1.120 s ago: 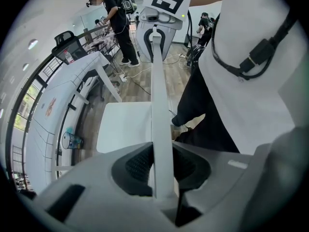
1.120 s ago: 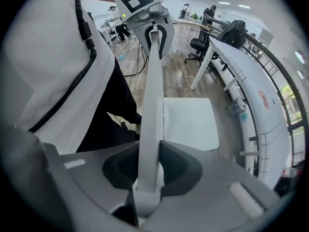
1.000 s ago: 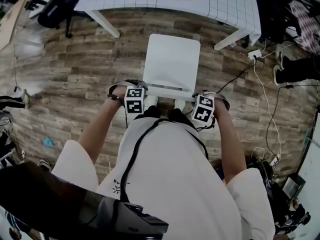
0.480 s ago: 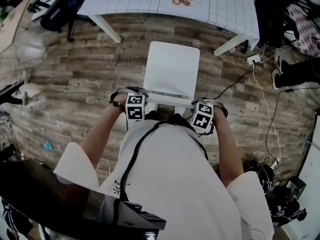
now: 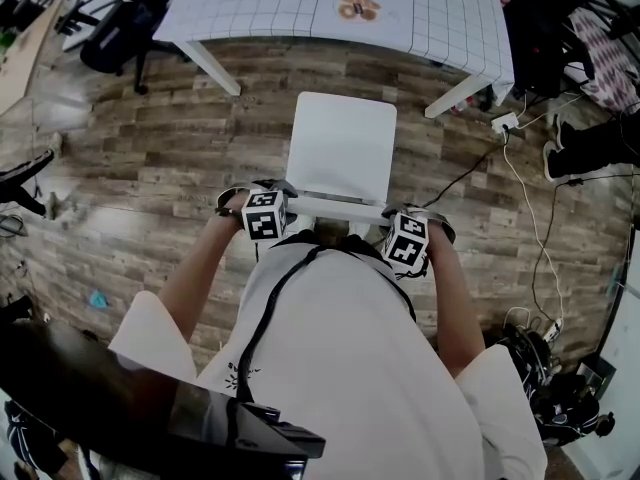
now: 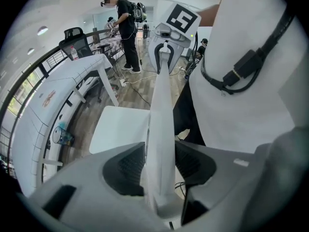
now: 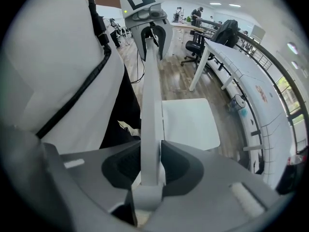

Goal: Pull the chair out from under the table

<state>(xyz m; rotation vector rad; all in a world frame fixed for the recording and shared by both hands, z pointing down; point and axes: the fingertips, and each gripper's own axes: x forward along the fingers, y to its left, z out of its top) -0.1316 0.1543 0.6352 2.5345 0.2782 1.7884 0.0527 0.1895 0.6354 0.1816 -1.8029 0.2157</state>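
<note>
The white chair [image 5: 340, 143] stands on the wood floor, away from the white gridded table [image 5: 300, 3], its seat fully in view. Both grippers point down onto the top rail of its backrest [image 5: 335, 206], close to my body. My left gripper [image 5: 268, 208] straddles the rail's left end. In the left gripper view the rail [image 6: 161, 110] runs between the jaws, which are opening and no longer pinch it. My right gripper [image 5: 405, 236] sits on the rail's right end. In the right gripper view its jaws are starting to open, but the pads still touch the rail [image 7: 150, 105].
A power strip [image 5: 505, 121] with cables lies on the floor right of the chair, near a table leg [image 5: 460, 93]. A black office chair [image 5: 120, 28] stands at the upper left. Someone's shoes [image 5: 575, 148] and bags crowd the right side. A small object [image 5: 352, 9] lies on the table.
The chair and both hands stay about where they were. The left gripper's marker cube has tilted slightly. The head view has shifted, showing more of the table.
</note>
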